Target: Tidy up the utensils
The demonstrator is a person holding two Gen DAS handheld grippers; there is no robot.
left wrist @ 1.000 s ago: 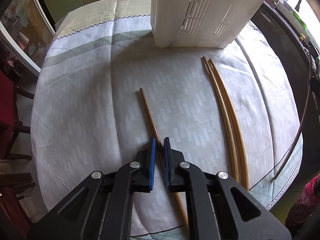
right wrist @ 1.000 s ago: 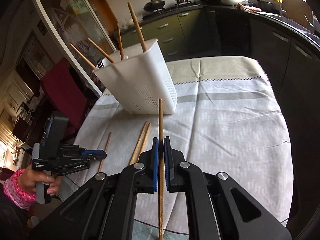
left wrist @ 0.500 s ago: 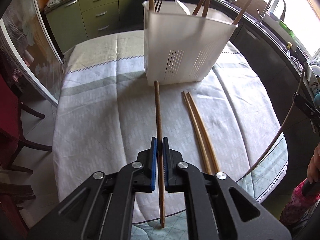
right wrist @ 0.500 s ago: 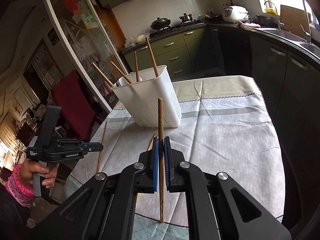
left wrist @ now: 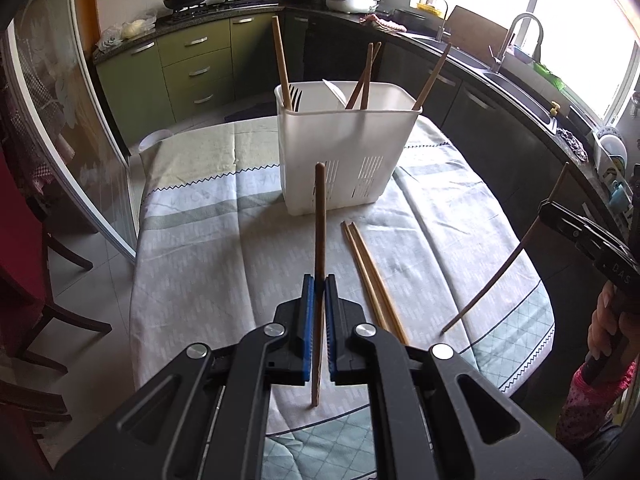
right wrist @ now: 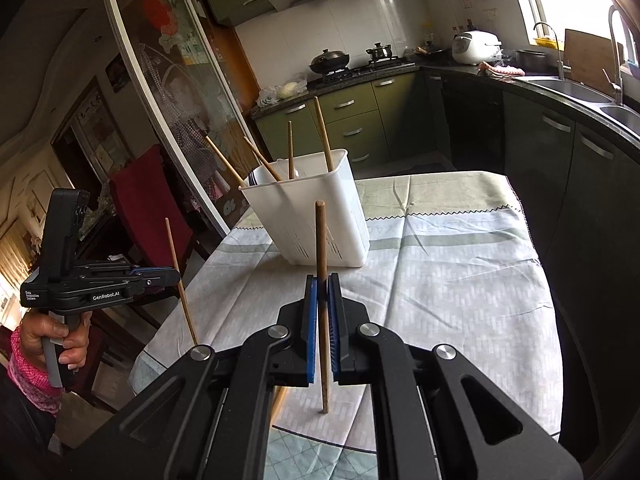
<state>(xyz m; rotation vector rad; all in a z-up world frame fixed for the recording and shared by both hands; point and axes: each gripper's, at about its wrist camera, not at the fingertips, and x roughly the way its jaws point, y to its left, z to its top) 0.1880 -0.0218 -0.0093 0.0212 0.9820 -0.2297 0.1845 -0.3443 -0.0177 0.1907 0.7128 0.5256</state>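
Observation:
My left gripper (left wrist: 319, 280) is shut on a brown chopstick (left wrist: 320, 220) and holds it upright above the table, short of the white utensil basket (left wrist: 344, 148). My right gripper (right wrist: 322, 280) is shut on another brown chopstick (right wrist: 321, 240), also held upright in front of the basket (right wrist: 312, 216). Several chopsticks, a fork and a white spoon stand in the basket. Two chopsticks (left wrist: 372, 272) lie on the tablecloth to the right of my left gripper. The right gripper also shows at the right edge of the left wrist view (left wrist: 548, 208), and the left one in the right wrist view (right wrist: 176, 276).
The round table (left wrist: 200, 264) wears a pale patterned cloth, with its edge near me. Red chairs (right wrist: 148, 208) and a glass sliding door (left wrist: 52, 120) stand to the left. Kitchen counters and a sink (left wrist: 500, 68) run along the back and right.
My left gripper closed on the chopstick that lay on the cloth and lifted it upright, higher and farther back from the basket. My right gripper also rose with its chopstick.

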